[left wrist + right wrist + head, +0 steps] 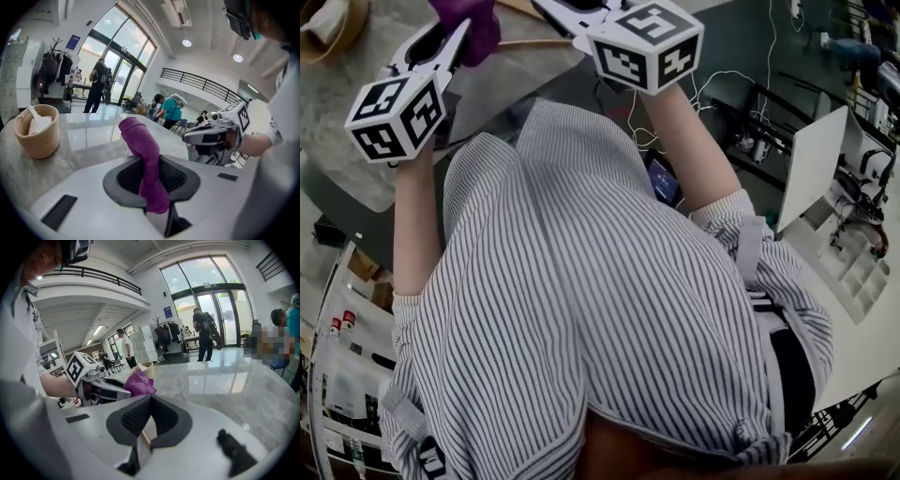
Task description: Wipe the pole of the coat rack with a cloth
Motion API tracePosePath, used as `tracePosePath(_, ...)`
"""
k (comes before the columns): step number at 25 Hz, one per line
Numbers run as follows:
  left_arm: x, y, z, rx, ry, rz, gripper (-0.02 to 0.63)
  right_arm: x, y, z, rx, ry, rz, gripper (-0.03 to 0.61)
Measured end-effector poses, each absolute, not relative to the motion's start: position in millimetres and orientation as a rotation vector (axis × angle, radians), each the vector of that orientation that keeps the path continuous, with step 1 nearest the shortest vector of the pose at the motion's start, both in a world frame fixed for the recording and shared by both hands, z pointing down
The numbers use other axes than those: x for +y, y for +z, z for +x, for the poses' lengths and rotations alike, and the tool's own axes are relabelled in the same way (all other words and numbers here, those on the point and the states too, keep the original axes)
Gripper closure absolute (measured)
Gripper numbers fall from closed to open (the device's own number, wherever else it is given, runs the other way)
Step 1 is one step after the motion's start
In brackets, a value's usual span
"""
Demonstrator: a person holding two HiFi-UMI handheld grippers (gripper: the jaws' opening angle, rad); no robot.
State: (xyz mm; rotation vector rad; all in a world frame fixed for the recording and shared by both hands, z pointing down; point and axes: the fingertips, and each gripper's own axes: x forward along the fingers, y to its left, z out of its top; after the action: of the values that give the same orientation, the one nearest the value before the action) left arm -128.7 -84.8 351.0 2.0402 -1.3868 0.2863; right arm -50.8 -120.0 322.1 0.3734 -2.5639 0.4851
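The purple cloth (137, 136) is held pinched between the jaws of the left gripper (151, 164), its free end raised above them; the right gripper (149, 399) is seen closed, jaws together.

The cloth (143, 154) clamped between the left gripper's (151, 164) black ribbed fingers (173, 176) is solid purple; a tan sliver (142, 436) shows between the right gripper's (150, 399) black fingers (129, 420). Behind the fingers, each pale grey gripper body carries a cube (397, 114) of black-and-white square markers, and the shirt (581, 281) is striped grey and white. Beyond the fingertips lie a grey-veined marble tabletop (93, 136) and a tan woven basket (37, 133).
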Motion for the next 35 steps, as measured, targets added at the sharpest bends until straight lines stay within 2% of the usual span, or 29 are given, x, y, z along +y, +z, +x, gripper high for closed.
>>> tracePosePath(11,-79,342,-149,-1.384,0.163,2.056,0.528,-109,313,-91,-2.552,0.347,0.315,0.565)
tracePosePath(17,-76,333,-148,-1.436,0.136,2.057,0.528,-112,303,-82,-2.616,0.322,0.428,0.565)
tracePosePath(22,-73,302,-153,-1.495,-0.011,2.107,0.528,-123,280,-74,-2.711,0.348,0.597,0.565)
tracePosePath(35,-68,268,-150,-1.637,-0.044,2.204,0.528,-107,278,-77,-2.717,0.336,0.590,0.565)
